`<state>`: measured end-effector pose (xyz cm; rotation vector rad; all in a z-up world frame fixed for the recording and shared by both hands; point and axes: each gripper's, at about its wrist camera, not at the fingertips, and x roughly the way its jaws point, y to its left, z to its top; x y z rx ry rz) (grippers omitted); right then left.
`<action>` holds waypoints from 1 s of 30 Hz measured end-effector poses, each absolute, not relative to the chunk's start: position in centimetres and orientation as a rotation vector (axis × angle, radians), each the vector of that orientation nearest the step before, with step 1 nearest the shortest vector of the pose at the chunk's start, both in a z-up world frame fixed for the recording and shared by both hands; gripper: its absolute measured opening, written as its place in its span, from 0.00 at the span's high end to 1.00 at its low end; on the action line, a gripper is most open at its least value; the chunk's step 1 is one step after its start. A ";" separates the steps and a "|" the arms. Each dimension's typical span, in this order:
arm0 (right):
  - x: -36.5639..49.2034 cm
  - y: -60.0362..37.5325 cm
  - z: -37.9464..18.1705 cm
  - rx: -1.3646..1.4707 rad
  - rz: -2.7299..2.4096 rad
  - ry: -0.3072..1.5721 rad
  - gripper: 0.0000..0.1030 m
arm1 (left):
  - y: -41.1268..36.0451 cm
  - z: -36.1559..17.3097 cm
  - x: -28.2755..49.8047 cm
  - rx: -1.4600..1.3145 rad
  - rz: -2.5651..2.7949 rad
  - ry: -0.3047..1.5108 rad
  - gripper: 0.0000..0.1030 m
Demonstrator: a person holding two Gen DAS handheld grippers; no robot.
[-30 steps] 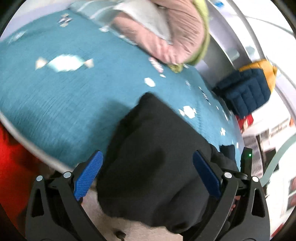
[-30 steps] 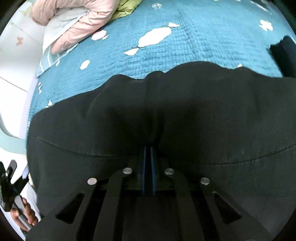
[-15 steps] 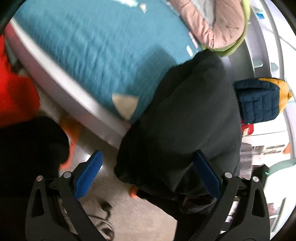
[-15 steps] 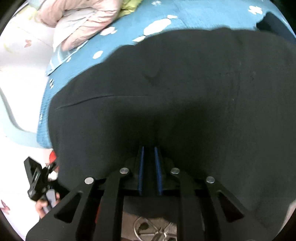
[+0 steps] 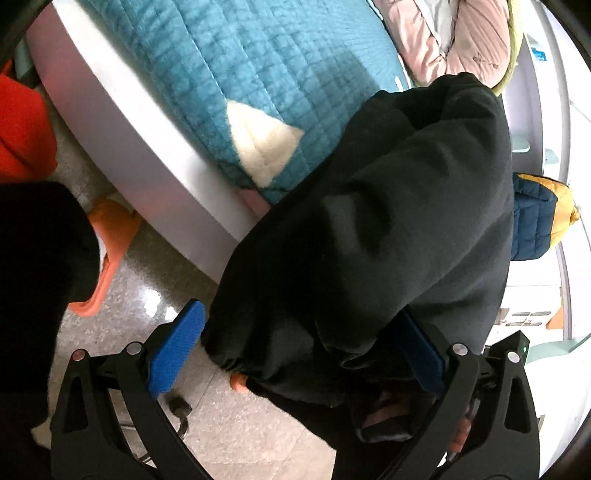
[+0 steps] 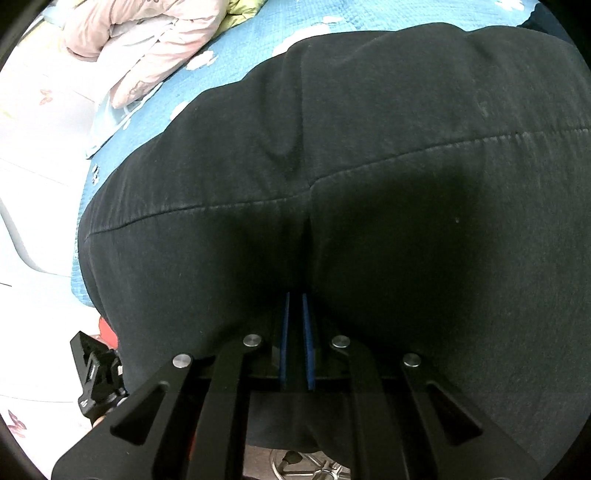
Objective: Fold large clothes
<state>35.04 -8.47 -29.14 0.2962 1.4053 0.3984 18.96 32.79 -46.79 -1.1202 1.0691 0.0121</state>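
Note:
A large black garment hangs off the edge of the bed with the teal quilt and fills most of the right wrist view. My right gripper is shut on a pinch of the black cloth near a seam. My left gripper is open, its blue pads wide apart, and the garment's lower hem hangs between the fingers without being held.
A pink and white padded jacket lies at the far end of the bed, also in the right wrist view. A navy and yellow jacket lies at the right. Orange slippers and tiled floor lie below the white bed frame.
The right gripper has pulled the black garment toward the bed's edge, so it now hangs over it. The left gripper swung down beside the bed and stayed open.

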 end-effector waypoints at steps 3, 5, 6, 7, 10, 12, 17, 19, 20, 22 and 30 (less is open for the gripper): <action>34.8 -8.8 -29.1 0.317 0.404 1.406 0.95 | 32.5 -47.5 19.0 -1.140 0.003 1.052 0.04; 34.6 -9.0 -29.0 0.344 0.403 1.405 0.95 | 32.4 -47.7 19.1 -1.149 -0.010 1.051 0.04; 34.5 -9.1 -28.9 0.363 0.401 1.403 0.95 | 32.5 -47.6 19.1 -1.149 -0.014 1.054 0.04; 34.2 -9.3 -28.6 0.394 0.395 1.399 0.94 | 32.5 -47.6 19.1 -1.145 -0.016 1.056 0.04; 32.6 -10.2 -27.1 0.451 0.398 1.382 0.91 | 32.6 -47.7 18.9 -1.171 -0.022 1.062 0.04; 30.8 -10.4 -26.8 0.442 0.378 1.417 0.91 | 32.7 -47.8 18.7 -1.190 -0.026 1.057 0.04; 29.7 -10.2 -30.0 0.434 0.367 1.457 0.96 | 32.6 -48.6 18.4 -1.224 -0.030 1.051 0.04; 30.8 -10.0 -31.7 0.446 0.360 1.456 0.97 | 32.5 -48.8 18.3 -1.234 -0.041 1.065 0.04; 31.2 -10.0 -32.1 0.462 0.356 1.464 0.97 | 32.6 -48.5 18.4 -1.223 -0.044 1.071 0.04; 31.6 -9.7 -32.2 0.445 0.346 1.476 0.97 | 32.5 -48.1 18.5 -1.185 -0.060 1.083 0.04; 31.7 -9.7 -32.7 0.485 0.341 1.457 0.97 | 32.6 -47.0 18.3 -1.139 -0.117 1.090 0.25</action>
